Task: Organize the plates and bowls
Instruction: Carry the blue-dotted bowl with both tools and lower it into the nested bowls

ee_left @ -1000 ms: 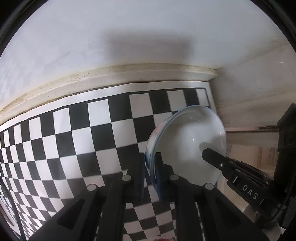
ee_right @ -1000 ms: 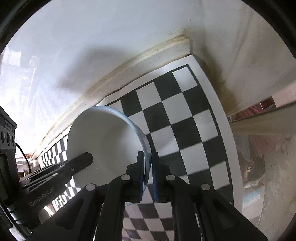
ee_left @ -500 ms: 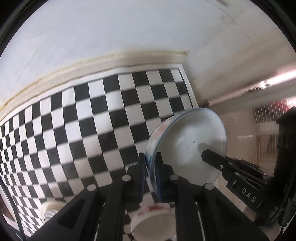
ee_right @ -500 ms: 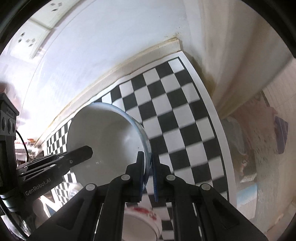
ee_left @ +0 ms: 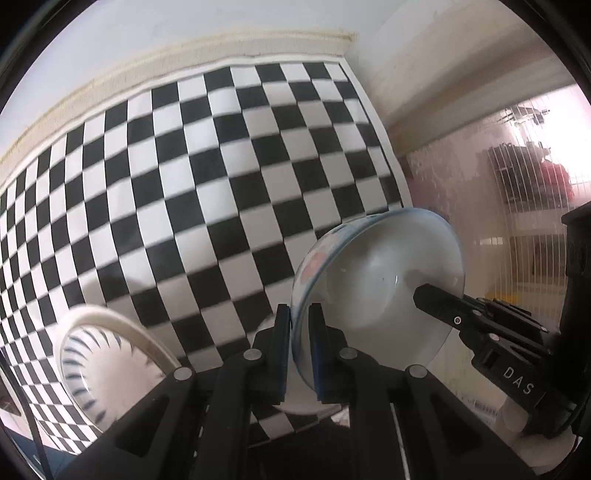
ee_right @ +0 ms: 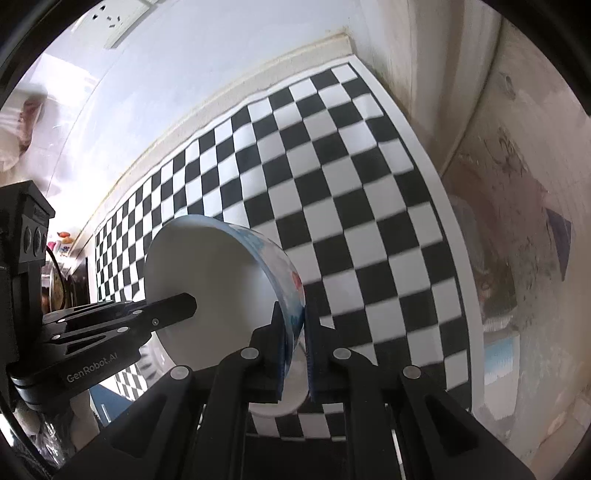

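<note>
A white bowl [ee_left: 369, 280] with a blue rim and red-and-blue pattern outside hangs tilted above the checkered mat [ee_left: 207, 177]. My left gripper [ee_left: 300, 317] is shut on its near rim. Across the bowl [ee_right: 221, 288], my right gripper [ee_right: 294, 314] is shut on the opposite rim; its fingers [ee_left: 436, 299] reach in from the right in the left wrist view. Under the held bowl sits a plain white bowl [ee_left: 295, 402], also visible in the right wrist view [ee_right: 273, 406]. A blue-striped bowl [ee_left: 96, 350] lies at the lower left.
The mat [ee_right: 332, 192] ends at a cream ledge [ee_left: 184, 55] and white wall at the back. Its right edge [ee_right: 454, 280] drops off to the floor. A wire rack [ee_left: 524, 177] stands far right. A wall socket [ee_right: 114, 18] is high on the left.
Both grippers have carried the bowl away from the back wall and upward over the mat. The white bowl and then the striped bowl have come into view below.
</note>
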The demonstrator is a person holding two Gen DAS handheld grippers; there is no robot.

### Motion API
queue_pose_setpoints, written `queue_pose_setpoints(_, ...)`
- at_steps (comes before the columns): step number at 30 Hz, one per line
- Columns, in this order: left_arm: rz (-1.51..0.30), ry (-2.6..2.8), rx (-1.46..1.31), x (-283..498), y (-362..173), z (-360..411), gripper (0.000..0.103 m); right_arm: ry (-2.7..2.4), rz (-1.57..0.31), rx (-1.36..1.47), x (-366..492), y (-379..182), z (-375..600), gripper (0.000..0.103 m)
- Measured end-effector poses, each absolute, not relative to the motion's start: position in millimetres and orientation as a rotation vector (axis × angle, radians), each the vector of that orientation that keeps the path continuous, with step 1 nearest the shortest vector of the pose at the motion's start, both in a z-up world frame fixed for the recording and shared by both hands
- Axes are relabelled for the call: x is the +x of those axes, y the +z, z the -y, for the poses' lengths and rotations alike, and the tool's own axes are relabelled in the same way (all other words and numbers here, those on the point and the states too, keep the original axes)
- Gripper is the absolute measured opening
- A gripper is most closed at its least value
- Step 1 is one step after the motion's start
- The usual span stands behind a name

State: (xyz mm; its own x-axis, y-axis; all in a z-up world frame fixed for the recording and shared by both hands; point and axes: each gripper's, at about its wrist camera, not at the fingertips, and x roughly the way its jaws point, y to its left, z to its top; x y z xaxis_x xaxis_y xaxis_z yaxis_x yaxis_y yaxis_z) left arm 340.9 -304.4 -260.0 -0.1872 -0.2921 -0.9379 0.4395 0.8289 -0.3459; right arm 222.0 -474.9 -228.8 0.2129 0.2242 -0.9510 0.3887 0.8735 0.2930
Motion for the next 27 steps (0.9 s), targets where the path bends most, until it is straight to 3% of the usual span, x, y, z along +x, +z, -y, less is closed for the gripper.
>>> queue_pose_setpoints(27, -1.791, -0.589, 0.193, 303, -315, 288, 0.008, -0.134, -1.541, 0.661, 179, -302, 449, 0.010)
